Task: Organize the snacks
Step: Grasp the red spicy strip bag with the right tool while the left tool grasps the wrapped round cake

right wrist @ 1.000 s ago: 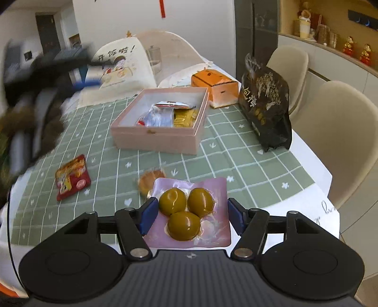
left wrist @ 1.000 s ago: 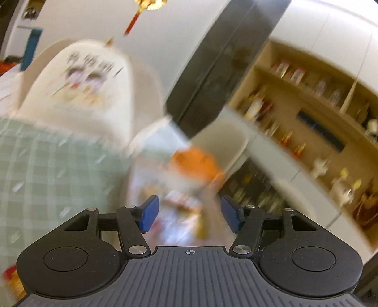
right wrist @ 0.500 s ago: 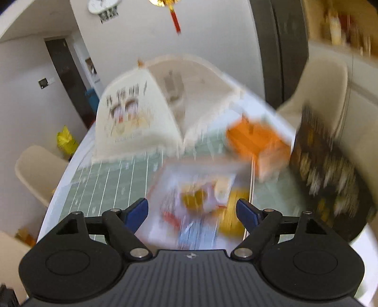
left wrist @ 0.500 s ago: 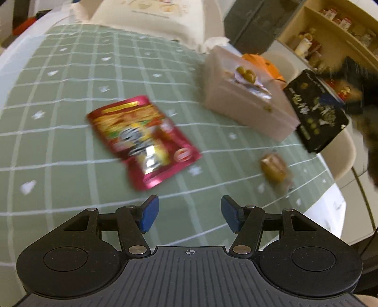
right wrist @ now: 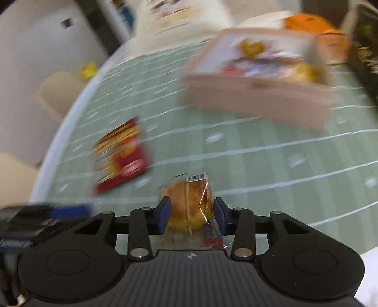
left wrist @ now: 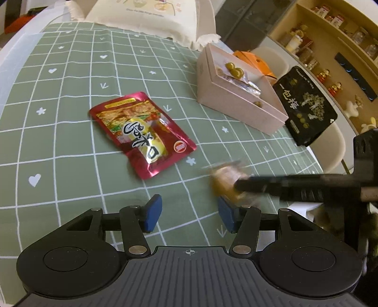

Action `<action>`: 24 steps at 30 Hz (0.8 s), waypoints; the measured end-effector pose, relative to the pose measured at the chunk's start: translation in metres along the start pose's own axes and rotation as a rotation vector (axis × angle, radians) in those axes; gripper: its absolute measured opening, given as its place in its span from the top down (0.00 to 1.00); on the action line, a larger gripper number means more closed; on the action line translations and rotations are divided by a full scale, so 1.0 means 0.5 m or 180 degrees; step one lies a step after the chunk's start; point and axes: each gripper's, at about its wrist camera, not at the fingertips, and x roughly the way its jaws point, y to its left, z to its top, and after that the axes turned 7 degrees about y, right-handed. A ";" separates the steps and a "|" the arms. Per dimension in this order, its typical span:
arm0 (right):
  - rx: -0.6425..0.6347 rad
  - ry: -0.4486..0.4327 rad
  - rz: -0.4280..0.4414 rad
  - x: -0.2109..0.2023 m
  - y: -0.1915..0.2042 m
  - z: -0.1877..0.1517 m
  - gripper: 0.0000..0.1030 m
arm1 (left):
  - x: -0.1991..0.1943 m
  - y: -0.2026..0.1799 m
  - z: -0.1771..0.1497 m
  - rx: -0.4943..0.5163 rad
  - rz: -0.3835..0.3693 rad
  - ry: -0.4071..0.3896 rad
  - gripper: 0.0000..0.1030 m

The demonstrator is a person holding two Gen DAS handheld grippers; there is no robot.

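Note:
My right gripper is shut on a wrapped golden pastry; the left wrist view shows the pastry blurred at the right gripper's tip. My left gripper is open and empty, low over the green checked tablecloth. A red snack pouch lies flat ahead of it; the right wrist view shows the pouch at left. The pink open box holds several snacks, among them the pack of green-yellow balls. The box is blurred in the right wrist view.
A black snack bag leans right of the box and an orange carton stands behind it. A white cushion sits at the table's far edge. Beige chairs and wooden shelves lie beyond the right edge.
My right gripper swung down from over the box and closed on the wrapped pastry. My left gripper moved slightly closer to the red pouch.

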 end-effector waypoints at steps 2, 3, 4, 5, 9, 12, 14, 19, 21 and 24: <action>-0.0119 0.0105 0.0262 0.004 0.038 -0.008 0.55 | -0.008 0.006 -0.007 -0.0019 0.0030 0.0000 0.44; -0.0165 0.0107 0.0346 0.003 0.055 -0.006 0.42 | -0.013 0.011 -0.012 -0.0042 0.0059 -0.0003 0.44; -0.0206 0.0070 0.0356 0.003 0.067 -0.001 0.34 | -0.021 0.020 -0.018 -0.0075 0.0096 -0.0017 0.44; -0.0275 -0.0003 0.0310 0.001 0.082 0.009 0.23 | -0.029 0.029 -0.024 -0.0119 0.0135 -0.0038 0.44; -0.0528 -0.0057 0.0103 0.042 0.132 0.079 0.20 | -0.060 0.061 -0.044 -0.0257 0.0222 -0.0105 0.44; -0.0613 0.0106 0.0096 0.108 0.167 0.137 0.20 | -0.073 0.068 -0.055 -0.0260 0.0254 -0.0109 0.44; -0.0719 0.0191 0.0019 0.159 0.197 0.174 0.20 | -0.076 0.062 -0.060 -0.0223 0.0259 -0.0099 0.44; -0.1297 0.0434 -0.0410 0.212 0.269 0.182 0.24 | -0.074 0.033 -0.063 -0.0046 0.0251 -0.0058 0.44; -0.1319 0.0380 -0.0544 0.194 0.255 0.179 0.38 | -0.066 0.016 -0.055 0.0028 0.0233 -0.0041 0.44; -0.1062 0.0340 -0.0632 0.153 0.192 0.180 0.41 | -0.044 -0.015 -0.041 0.0146 0.0194 -0.0013 0.44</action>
